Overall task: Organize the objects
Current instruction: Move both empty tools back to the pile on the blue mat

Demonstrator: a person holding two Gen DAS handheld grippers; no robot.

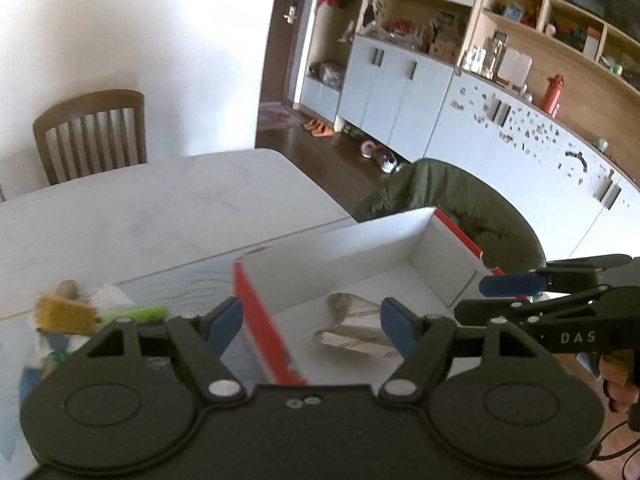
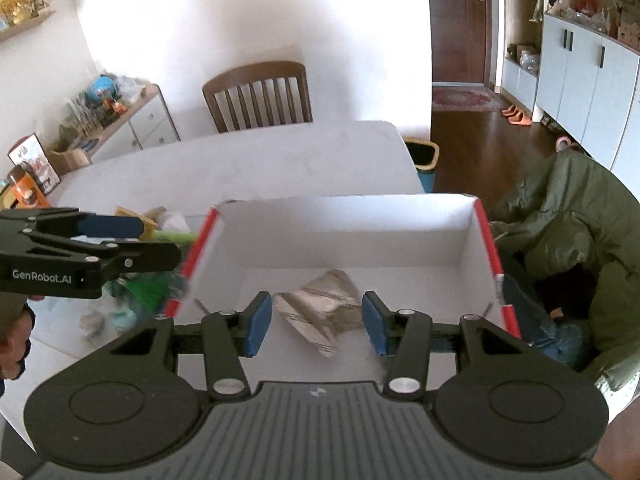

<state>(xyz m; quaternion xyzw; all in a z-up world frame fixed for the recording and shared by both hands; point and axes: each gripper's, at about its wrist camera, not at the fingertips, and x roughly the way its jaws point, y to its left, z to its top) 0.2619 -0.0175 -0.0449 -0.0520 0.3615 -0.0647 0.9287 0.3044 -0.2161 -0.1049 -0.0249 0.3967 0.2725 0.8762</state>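
Jaws, left gripper [image 1: 312,326]: spread wide, nothing held; the box's red left wall is seen between the blue pads [image 1: 224,326].
Jaws, right gripper [image 2: 316,330]: spread wide, nothing held; framed over the box's inside at lower centre.
Box [image 2: 352,236]: one, white inside, red rim, open top, set on the table [image 2: 240,168] at mid frame.
Packet [image 2: 320,312]: one crumpled grey striped packet is seen on the box floor; no print can be read.
Pile [image 1: 64,316]: several loose things lie on the table left of the box, blurred; one yellow sponge-like piece and one green piece can be made out.
Chairs: one wooden chair [image 2: 258,94] at upper centre; one green coat [image 2: 568,216] is draped at right.
Writing: "GenRobot.AI" is read on the left gripper in the right view; "DAS" on the right gripper in the left view.
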